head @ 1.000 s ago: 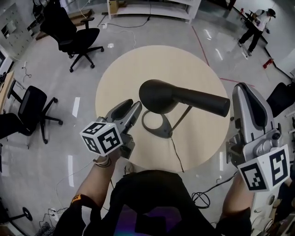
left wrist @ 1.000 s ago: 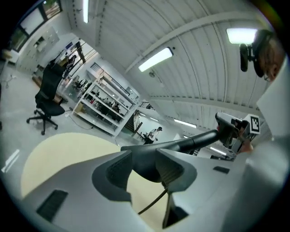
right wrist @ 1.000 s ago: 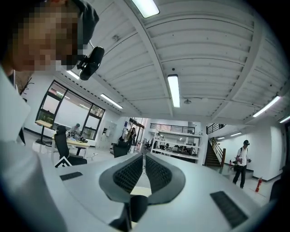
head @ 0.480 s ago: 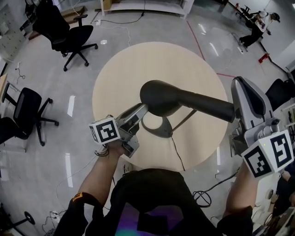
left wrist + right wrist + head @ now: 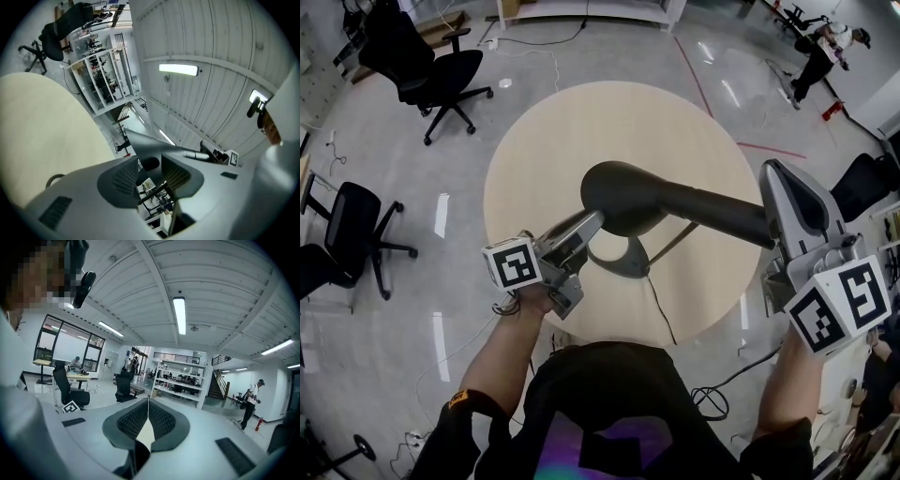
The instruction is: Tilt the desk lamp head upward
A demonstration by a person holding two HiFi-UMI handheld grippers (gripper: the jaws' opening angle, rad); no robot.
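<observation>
Standing on the round beige tabletop (image 5: 581,122), matte black desk lamp (image 5: 619,192): rigid, smooth shell, likely stiff at the hinge. Left hand-held gripper (image 5: 591,223): jaws apart about the head's lower rim (best purchase there); right hand-held gripper (image 5: 780,173) pressed together, empty, beside the lamp's neck.

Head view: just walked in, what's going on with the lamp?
A person holds a gripper in each hand over a round beige table. The left gripper is up against the black desk lamp's rounded head. Its fingers are apart, with the head's rim between them. The right gripper is shut and empty, off by the table's right edge. The lamp's ring-shaped base sits on the table.
</observation>
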